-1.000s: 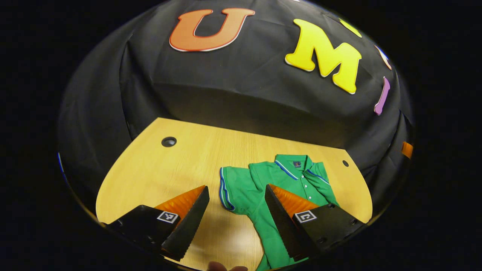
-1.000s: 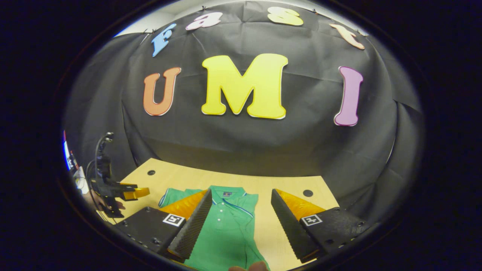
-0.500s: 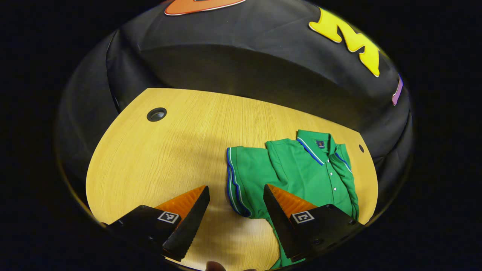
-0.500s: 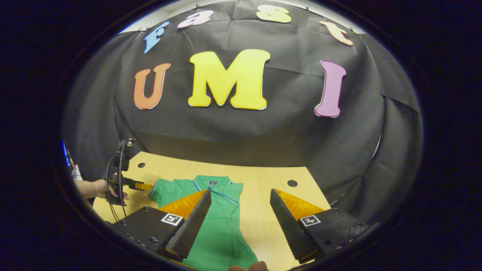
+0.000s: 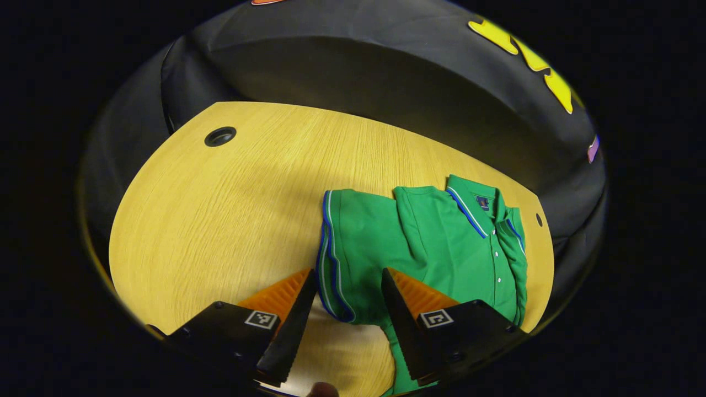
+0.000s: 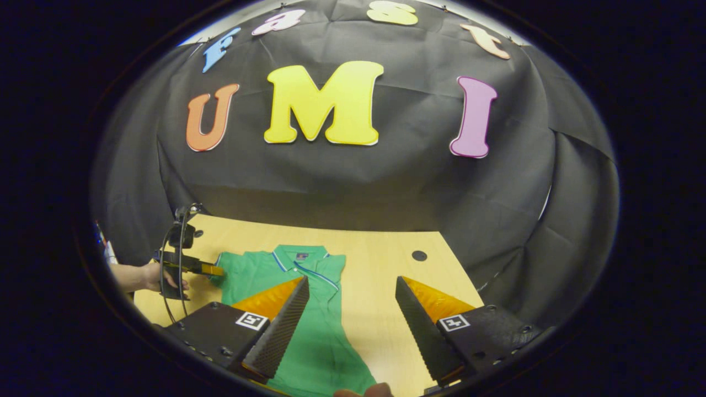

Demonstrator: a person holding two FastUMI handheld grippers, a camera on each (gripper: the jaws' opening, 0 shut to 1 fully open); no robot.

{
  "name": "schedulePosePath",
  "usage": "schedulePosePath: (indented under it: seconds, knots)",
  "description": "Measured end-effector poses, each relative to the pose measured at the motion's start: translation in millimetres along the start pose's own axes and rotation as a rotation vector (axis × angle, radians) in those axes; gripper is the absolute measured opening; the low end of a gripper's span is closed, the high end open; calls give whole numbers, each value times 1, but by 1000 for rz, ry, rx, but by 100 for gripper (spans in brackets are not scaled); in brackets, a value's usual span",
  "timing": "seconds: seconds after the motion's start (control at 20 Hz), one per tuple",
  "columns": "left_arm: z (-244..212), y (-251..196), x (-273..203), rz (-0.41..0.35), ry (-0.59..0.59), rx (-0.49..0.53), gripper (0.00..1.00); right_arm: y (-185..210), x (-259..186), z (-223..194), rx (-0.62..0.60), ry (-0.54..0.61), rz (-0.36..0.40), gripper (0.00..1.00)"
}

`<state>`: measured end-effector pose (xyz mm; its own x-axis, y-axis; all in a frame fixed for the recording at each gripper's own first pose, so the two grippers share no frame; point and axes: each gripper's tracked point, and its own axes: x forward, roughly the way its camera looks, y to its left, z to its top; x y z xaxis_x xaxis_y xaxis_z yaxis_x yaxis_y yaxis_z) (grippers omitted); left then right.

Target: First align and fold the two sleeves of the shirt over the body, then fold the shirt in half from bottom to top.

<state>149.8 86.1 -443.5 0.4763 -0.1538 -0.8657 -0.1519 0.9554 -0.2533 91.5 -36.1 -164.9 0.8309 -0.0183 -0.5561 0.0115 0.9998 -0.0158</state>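
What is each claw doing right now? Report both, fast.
Left claw: open, fingers astride the striped cuff of the green shirt's sleeve, not yet gripping.
Right claw: open, holding nothing, over the table.

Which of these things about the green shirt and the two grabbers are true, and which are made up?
1. The shirt is lying on a wooden table. True.
2. The left gripper is squeezed shut on the collar. False: its fingers stand apart, on either side of the striped edge of the sleeve, and the collar is farther off.
3. The shirt's other sleeve is already folded over the body. True: in the left gripper view, fabric lies doubled along the far side beside the buttons.
4. The right gripper is holding the shirt's bottom edge. False: it is open, with nothing between its fingers.
5. The shirt is red. False: it is green with blue and white trim.
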Motion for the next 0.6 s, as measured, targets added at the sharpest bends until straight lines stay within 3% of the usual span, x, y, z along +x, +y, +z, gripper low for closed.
schedulePosePath:
  seconds: [0.1,0.25,0.35,0.45,0.6]
  knots:
    - [-3,4,-2,42,-10,13,67,-2,2,-2,4,0,-5,96]
    - [-7,5,-1,106,-14,44,32,-8,6,-9,19,11,-20,97]
    - [-8,-1,2,115,-2,68,22,-14,8,-15,37,19,-29,97]
    - [-7,-15,2,53,4,62,11,-20,10,-20,60,28,-38,96]
    - [-9,-45,-3,-83,7,28,6,-38,12,-23,85,26,-65,96]
